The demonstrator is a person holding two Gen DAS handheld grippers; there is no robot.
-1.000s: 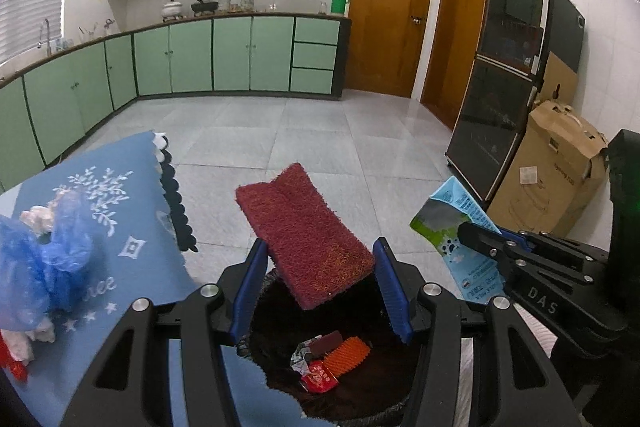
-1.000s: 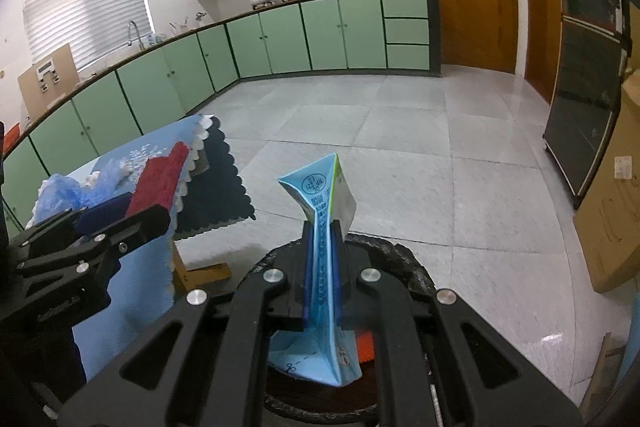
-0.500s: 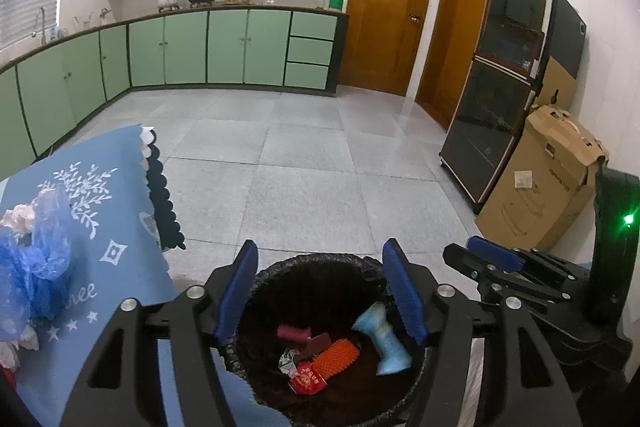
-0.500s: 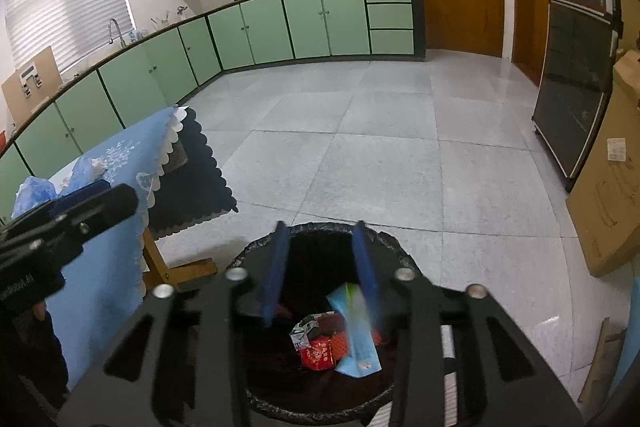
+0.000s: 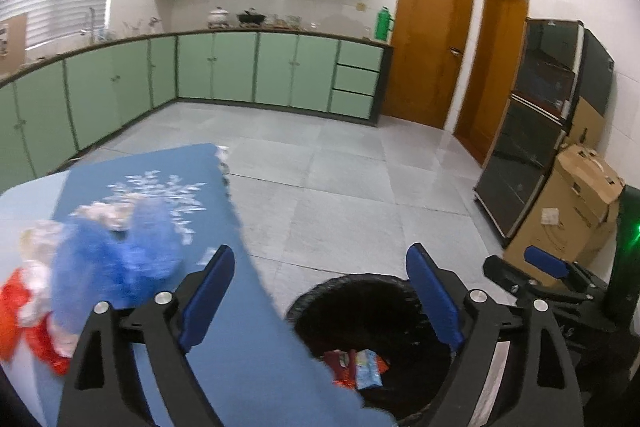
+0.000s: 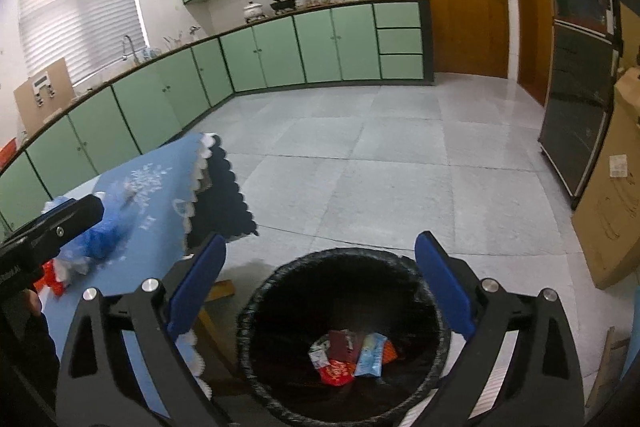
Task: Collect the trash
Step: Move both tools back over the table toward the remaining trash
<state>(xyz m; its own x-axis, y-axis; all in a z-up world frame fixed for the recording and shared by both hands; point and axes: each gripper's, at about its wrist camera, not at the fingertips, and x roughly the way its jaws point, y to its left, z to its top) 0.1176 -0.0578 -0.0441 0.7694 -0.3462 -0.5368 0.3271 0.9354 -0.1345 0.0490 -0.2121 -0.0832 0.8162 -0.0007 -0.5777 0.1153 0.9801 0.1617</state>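
A black-lined trash bin (image 6: 340, 263) stands on the floor beside the table. At its bottom lie a blue carton (image 6: 370, 355), a dark red pad (image 6: 340, 345) and red wrappers (image 6: 334, 373); the left wrist view shows the carton (image 5: 368, 367) too. My right gripper (image 6: 320, 283) hangs over the bin, jaws opening wide, nothing between them. My left gripper (image 5: 320, 295) straddles the table edge and the bin (image 5: 360, 287), jaws opening, nothing between them. A crumpled blue plastic bag (image 5: 116, 259) with white and red scraps (image 5: 24, 311) lies on the blue tablecloth (image 5: 248, 359), left of the left gripper.
Green cabinets (image 6: 280, 55) line the far walls. A dark glass cabinet (image 5: 536, 147) and a cardboard box (image 5: 576, 203) stand at the right. Two wooden doors (image 5: 432, 47) are at the back. Grey tiled floor (image 6: 400, 167) spreads beyond the bin.
The left gripper let go of the red pad and the right let go of the blue carton; both dropped into the bin. Both grippers opened wide. The left one moved left over the table.
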